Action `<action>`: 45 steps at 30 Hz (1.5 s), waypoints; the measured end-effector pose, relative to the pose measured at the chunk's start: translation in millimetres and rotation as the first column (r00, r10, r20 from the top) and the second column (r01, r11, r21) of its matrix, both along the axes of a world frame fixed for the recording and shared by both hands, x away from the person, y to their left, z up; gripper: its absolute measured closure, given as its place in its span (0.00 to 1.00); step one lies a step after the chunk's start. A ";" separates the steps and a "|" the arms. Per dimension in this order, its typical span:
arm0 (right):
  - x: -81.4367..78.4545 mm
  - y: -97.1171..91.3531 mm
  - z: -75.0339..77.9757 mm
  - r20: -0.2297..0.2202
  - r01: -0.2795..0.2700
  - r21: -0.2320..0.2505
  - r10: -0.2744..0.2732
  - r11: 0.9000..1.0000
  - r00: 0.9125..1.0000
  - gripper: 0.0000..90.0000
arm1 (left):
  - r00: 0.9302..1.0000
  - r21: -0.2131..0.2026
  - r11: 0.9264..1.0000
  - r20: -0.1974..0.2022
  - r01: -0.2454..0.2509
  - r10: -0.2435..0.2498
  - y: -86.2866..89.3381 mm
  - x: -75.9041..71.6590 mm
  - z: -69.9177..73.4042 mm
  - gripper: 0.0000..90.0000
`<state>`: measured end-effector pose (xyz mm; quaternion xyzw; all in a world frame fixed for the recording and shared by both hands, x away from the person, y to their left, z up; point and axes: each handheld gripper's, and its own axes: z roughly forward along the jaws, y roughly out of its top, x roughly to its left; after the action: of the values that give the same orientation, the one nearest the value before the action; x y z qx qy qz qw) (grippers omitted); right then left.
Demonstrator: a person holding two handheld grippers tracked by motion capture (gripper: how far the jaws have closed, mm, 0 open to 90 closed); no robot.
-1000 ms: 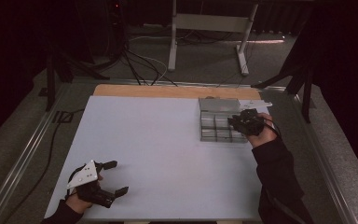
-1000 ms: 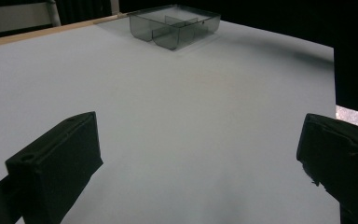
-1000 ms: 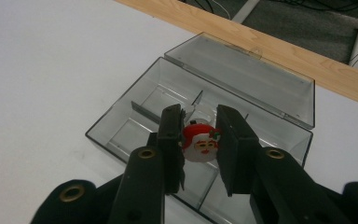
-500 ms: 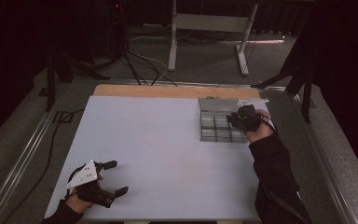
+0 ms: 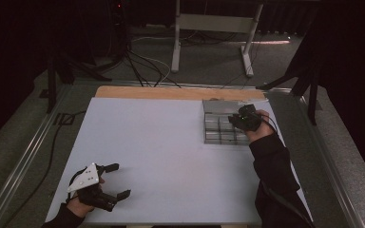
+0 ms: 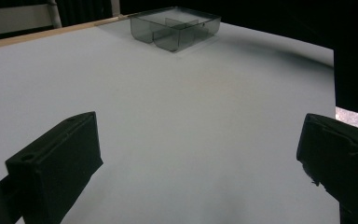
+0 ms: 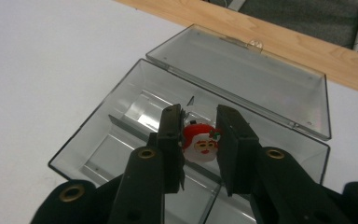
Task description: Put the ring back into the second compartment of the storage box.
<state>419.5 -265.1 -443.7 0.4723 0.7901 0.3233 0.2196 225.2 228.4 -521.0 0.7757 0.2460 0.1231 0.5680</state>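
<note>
Pale grey tabletop point(image 5: 171, 152) in a dark room, with a clear plastic compartment box point(image 5: 218, 128) near its far right corner.

On the right, the right gripper point(image 7: 199, 140) hangs over the open box, its two black jaws drawn narrow and clamped on a small red-and-white Santa-face charm point(image 7: 199, 142), held above the box's inner dividers; the box's hinged transparent lid point(image 7: 242, 84) lies flat behind it, toward the strip of bare wooden table edge point(image 7: 279, 42). At the near left corner, well apart from the box, the left gripper point(image 5: 119, 180) rests low over the tabletop with its jaws spread wide and nothing between them.
</note>
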 end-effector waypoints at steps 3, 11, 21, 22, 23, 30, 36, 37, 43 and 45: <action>4.4 0.2 -5.2 -0.012 0.005 -0.003 -0.005 1.000 1.000 0.80 | 1.000 0.001 1.000 -0.001 -0.001 0.001 0.1 0.2 -0.1 0.00; 13.7 0.8 -16.5 -0.038 0.013 -0.004 -0.013 1.000 0.999 0.80 | 1.000 0.001 1.000 -0.001 -0.001 0.001 0.1 0.3 -0.2 0.00; 21.4 2.8 -28.6 -0.056 0.017 -0.012 -0.018 1.000 0.998 0.80 | 1.000 0.001 1.000 -0.001 0.000 0.000 0.0 0.0 -0.1 0.00; 22.3 3.0 -29.6 -0.061 0.020 -0.014 -0.021 1.000 0.998 0.80 | 1.000 0.001 1.000 -0.001 0.000 0.000 0.0 0.1 -0.1 0.00; 23.3 3.1 -30.7 -0.066 0.022 -0.017 -0.023 1.000 0.998 0.80 | 1.000 0.001 1.000 -0.001 0.000 0.000 0.0 0.2 -0.1 0.00; 29.3 2.3 -36.2 -0.087 0.034 -0.008 -0.035 0.999 0.996 0.80 | 1.000 -0.001 1.000 -0.004 0.000 0.000 -0.3 0.7 -0.6 0.00; 33.8 3.5 -42.7 -0.107 0.036 -0.021 -0.039 0.999 0.994 0.80 | 1.000 -0.004 1.000 -0.006 0.000 0.000 -0.1 0.7 -0.6 0.00; 35.6 4.0 -44.7 -0.117 0.039 -0.023 -0.042 0.999 0.992 0.80 | 1.000 -0.003 1.000 -0.006 0.000 0.000 -0.2 0.7 -0.7 0.00; 41.1 4.4 -50.4 -0.139 0.041 -0.039 -0.046 0.998 0.989 0.80 | 1.000 -0.004 1.000 -0.009 0.000 0.000 -0.3 0.9 -1.0 0.00; 43.0 5.3 -52.8 -0.145 0.043 -0.049 -0.049 0.998 0.988 0.79 | 1.000 -0.005 1.000 -0.008 -0.001 0.001 -0.1 0.9 -0.9 0.00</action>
<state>462.4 -259.7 -496.5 0.5077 0.8001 0.2647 0.1792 226.1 228.3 -521.9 0.7745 0.2491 0.1196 0.5691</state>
